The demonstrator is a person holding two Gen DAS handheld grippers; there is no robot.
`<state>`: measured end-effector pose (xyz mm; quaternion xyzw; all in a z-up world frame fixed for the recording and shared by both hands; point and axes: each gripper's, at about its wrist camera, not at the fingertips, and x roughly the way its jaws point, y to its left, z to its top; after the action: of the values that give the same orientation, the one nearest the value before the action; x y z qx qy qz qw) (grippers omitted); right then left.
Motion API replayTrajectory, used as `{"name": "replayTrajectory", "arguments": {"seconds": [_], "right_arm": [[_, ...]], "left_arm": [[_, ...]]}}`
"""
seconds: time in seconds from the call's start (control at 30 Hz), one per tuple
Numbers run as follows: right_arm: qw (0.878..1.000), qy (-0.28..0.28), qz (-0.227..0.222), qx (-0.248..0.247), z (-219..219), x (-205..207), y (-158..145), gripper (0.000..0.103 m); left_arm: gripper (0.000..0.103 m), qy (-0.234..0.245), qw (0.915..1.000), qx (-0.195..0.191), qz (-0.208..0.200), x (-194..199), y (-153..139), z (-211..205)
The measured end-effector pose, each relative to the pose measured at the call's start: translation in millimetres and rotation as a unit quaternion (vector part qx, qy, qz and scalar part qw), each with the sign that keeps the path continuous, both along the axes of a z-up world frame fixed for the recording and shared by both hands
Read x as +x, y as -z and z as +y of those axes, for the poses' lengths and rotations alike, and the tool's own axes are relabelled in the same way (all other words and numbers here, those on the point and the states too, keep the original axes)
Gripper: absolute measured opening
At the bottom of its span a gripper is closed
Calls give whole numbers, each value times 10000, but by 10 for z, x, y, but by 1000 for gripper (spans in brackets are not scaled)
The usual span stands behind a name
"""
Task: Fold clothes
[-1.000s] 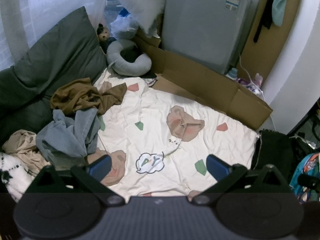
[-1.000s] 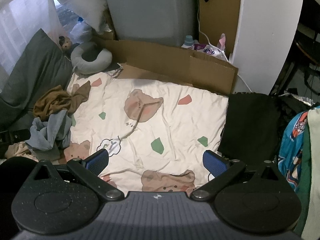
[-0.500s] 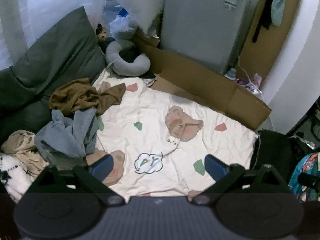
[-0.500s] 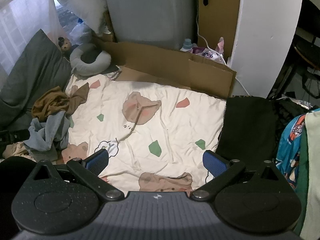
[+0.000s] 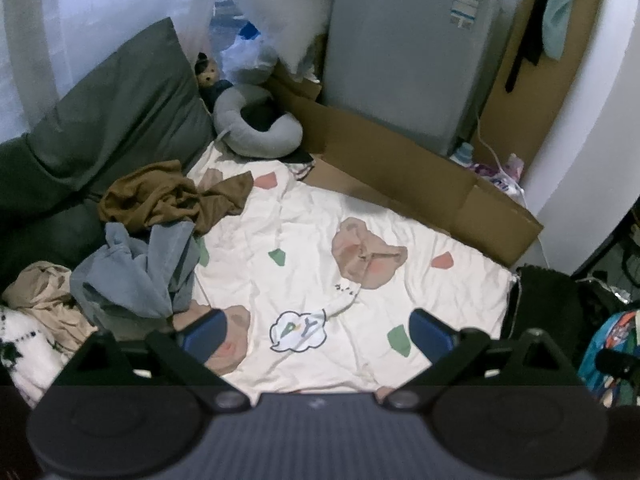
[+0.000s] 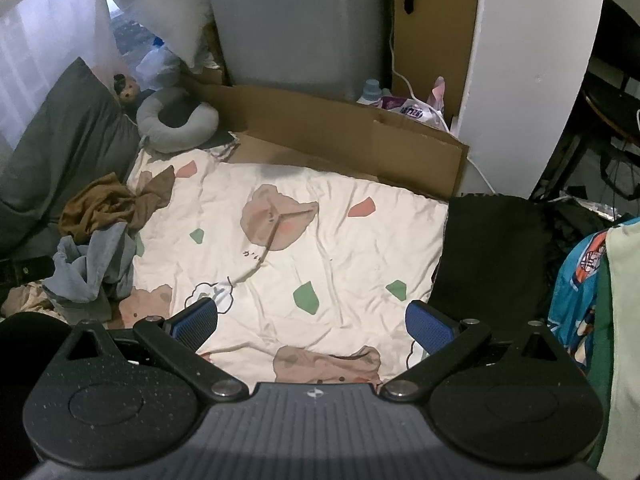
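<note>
A heap of crumpled clothes lies at the left edge of a cream printed blanket point(image 5: 304, 240) point(image 6: 340, 248): a brown garment point(image 5: 168, 196) point(image 6: 104, 208), a grey-blue garment point(image 5: 136, 272) point(image 6: 92, 264) and a beige one point(image 5: 40, 292). A flat black garment point(image 6: 488, 256) point(image 5: 548, 304) rests off the blanket's right edge. My left gripper point(image 5: 318, 334) hovers open above the blanket's near left part, its left pad beside the grey-blue garment. My right gripper point(image 6: 312, 322) hangs open over the blanket's near edge. Neither holds anything.
Dark green cushions point(image 5: 112, 112) flank the left side. A grey ring pillow point(image 5: 256, 128) and small plush toy point(image 5: 208, 74) sit at the back left. Flattened cardboard point(image 5: 400, 168) and a grey appliance point(image 5: 408, 48) stand behind. Colourful clothing point(image 6: 588, 280) hangs at right.
Both views have shifted slightly; the right gripper has drawn back a little, showing more of the blanket's near edge. Both grippers remain open and the clothes have not moved.
</note>
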<state>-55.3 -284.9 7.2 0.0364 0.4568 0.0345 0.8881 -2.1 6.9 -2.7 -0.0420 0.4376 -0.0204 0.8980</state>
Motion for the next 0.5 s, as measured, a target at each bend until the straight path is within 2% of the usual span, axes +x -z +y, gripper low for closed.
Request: {"name": "replayTrajectory", "arguments": {"seconds": [0.5], "right_arm": [[10000, -19, 14, 13, -4, 16, 12, 103]], "left_arm": [[99, 0, 10000, -34, 17, 27, -4, 2]]}}
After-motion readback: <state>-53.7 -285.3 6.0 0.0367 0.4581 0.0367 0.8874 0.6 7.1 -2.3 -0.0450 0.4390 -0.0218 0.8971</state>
